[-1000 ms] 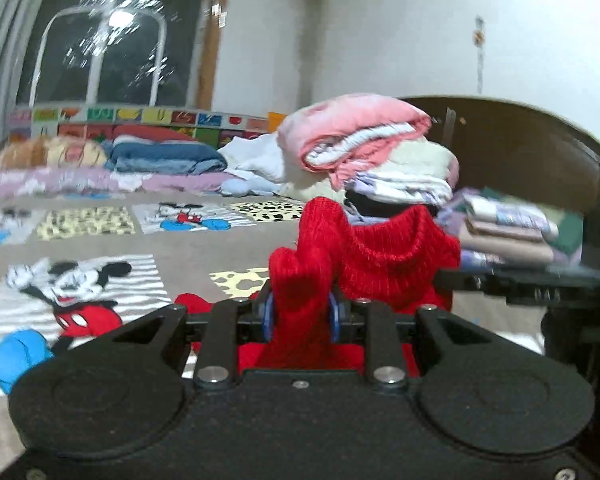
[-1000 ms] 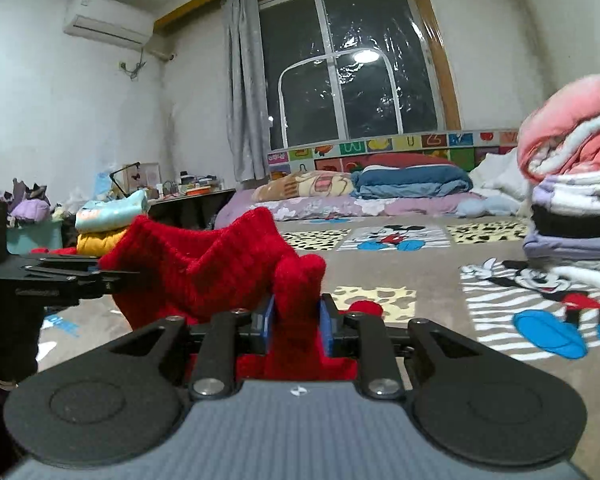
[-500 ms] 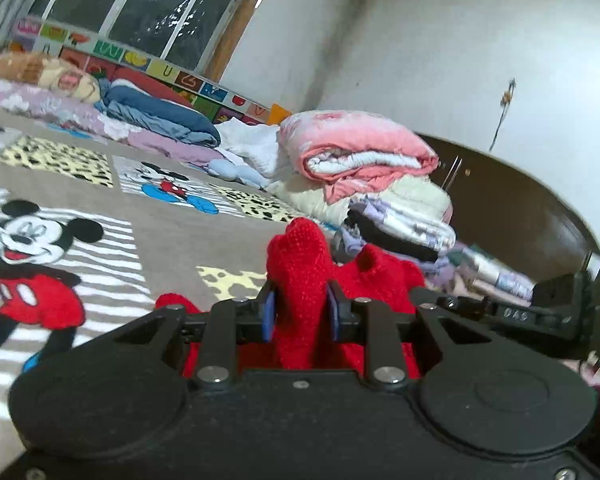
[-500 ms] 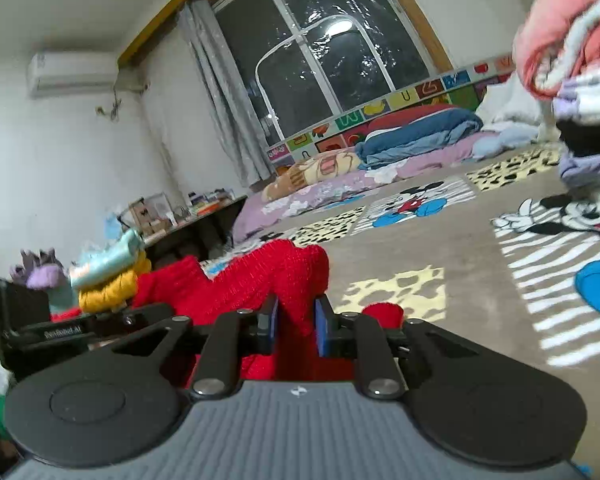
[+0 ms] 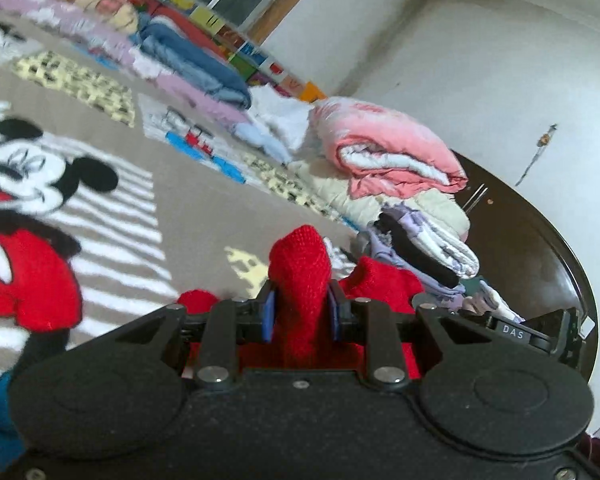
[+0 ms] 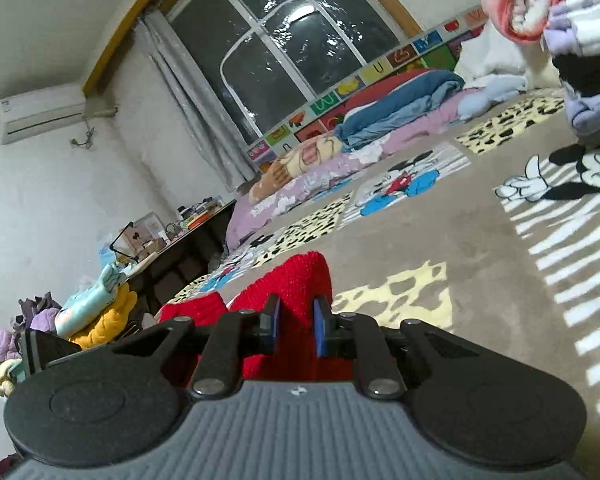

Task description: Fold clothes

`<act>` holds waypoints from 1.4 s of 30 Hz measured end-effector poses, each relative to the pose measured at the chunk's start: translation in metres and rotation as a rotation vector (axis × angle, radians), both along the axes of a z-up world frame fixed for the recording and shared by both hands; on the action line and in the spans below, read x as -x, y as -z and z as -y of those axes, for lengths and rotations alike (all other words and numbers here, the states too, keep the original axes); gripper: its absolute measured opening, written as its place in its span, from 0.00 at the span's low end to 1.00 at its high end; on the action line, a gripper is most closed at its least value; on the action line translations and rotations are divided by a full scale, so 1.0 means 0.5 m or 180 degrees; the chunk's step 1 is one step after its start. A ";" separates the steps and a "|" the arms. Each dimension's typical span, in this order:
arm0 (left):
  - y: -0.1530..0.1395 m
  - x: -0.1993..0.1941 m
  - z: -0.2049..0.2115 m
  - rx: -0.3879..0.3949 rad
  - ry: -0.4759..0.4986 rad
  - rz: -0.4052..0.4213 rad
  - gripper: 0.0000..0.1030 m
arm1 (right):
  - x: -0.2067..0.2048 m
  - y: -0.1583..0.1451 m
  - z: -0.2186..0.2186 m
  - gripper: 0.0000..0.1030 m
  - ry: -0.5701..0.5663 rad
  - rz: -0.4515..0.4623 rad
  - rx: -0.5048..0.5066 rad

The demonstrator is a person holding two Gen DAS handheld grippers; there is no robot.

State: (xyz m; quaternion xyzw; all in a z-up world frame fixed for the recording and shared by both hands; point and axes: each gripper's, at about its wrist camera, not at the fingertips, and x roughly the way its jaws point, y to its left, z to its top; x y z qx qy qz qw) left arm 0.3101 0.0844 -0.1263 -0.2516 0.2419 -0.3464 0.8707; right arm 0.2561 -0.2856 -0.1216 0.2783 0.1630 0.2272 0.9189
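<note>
A red knit garment (image 5: 300, 264) bunches up between the blue pads of my left gripper (image 5: 300, 308), which is shut on it. More of the garment (image 5: 384, 280) runs right towards the other gripper's black body (image 5: 540, 332). In the right wrist view the same red knit (image 6: 296, 276) is pinched in my right gripper (image 6: 296, 320), shut on it. The cloth (image 6: 192, 308) sags left towards the left gripper's body (image 6: 48, 350). Both grippers hang low over the cartoon-mouse bed cover (image 5: 112, 220). The garment's lower part is hidden behind the gripper bodies.
A stack of folded quilts and clothes (image 5: 392, 160) stands to the right against a dark wooden headboard (image 5: 532, 248). Rolled bedding (image 6: 396, 108) lines the far edge under the window. Folded yellow and teal clothes (image 6: 100, 312) lie at the left by a cluttered desk (image 6: 188, 228).
Both grippers moved across the bed and sank, rolling so the room now tilts in both views. The red garment stayed gripped and its raised span between them dropped lower.
</note>
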 end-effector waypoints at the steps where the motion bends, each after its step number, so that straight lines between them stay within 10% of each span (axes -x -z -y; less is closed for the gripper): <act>1: 0.004 -0.005 -0.001 0.0003 -0.0003 -0.0056 0.23 | -0.006 0.004 0.001 0.18 0.0001 -0.0031 -0.0022; 8: 0.016 -0.015 -0.002 -0.0067 -0.0054 -0.0221 0.24 | -0.046 0.042 0.005 0.18 -0.0020 -0.0341 -0.0144; 12: 0.015 -0.017 -0.012 -0.0057 -0.0154 -0.0278 0.54 | -0.050 0.057 0.011 0.38 0.0047 -0.0531 -0.0214; 18: -0.037 0.017 -0.040 -0.0103 -0.0391 0.0108 0.54 | -0.022 0.031 0.012 0.42 0.0262 -0.0293 0.0024; 24: -0.080 0.063 0.043 -0.0704 0.0094 0.0823 0.54 | 0.007 -0.023 -0.043 0.42 0.0085 0.0343 0.0743; 32: -0.010 0.021 0.057 -0.0873 0.0108 0.0416 0.54 | -0.025 0.002 -0.075 0.44 -0.0322 0.0095 0.0844; 42: -0.018 0.045 0.076 -0.1086 0.0062 0.0558 0.55 | -0.026 0.033 -0.058 0.45 -0.0343 -0.0105 0.0602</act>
